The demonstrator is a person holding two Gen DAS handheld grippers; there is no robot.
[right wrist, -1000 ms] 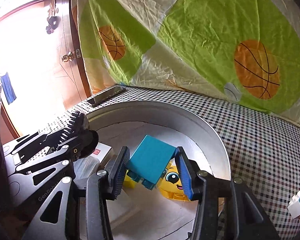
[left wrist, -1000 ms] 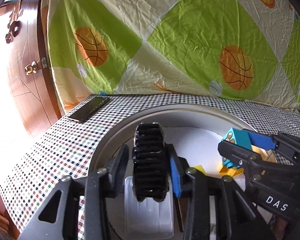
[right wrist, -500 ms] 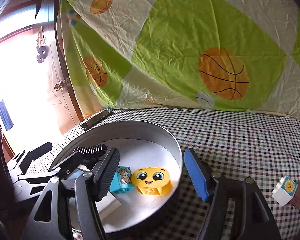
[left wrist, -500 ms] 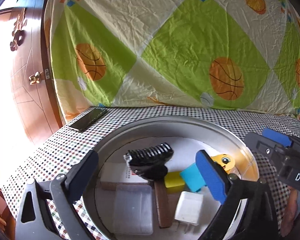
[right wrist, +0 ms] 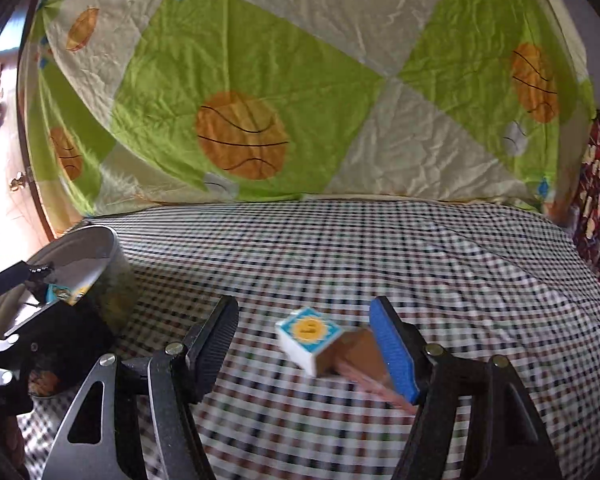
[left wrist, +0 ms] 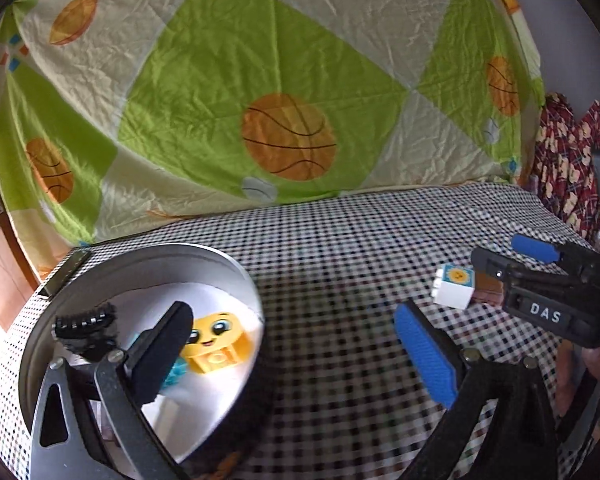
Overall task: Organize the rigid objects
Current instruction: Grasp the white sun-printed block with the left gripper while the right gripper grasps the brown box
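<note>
Two loose pieces sit between the spread fingers of the right claw (right wrist: pixel 304 344): a white toy block with a sun face on a blue top (right wrist: pixel 309 338) and, touching it on the blue-pad side, a brown flat piece (right wrist: pixel 356 352) too blurred to identify. The right claw is wide apart, gripping nothing. The left claw (left wrist: pixel 292 354) is likewise spread and empty, over the checked cloth on the counter (left wrist: pixel 340 248).

The round metal tin (left wrist: pixel 148 256) lies off to the left claw's black-pad side, holding a yellow smiling-face block (left wrist: pixel 216 340), a black toothed comb-like piece (left wrist: pixel 86 326) and a teal block, mostly hidden.

Risks, as I judge them:
- The blue pad is nearly on the brown piece, so closing may push it into the white block, skewing the block or catching both.
- The block sits off-centre toward that pad, so a corner pinch could let it twist out.
- The loose cloth may bunch up.
</note>
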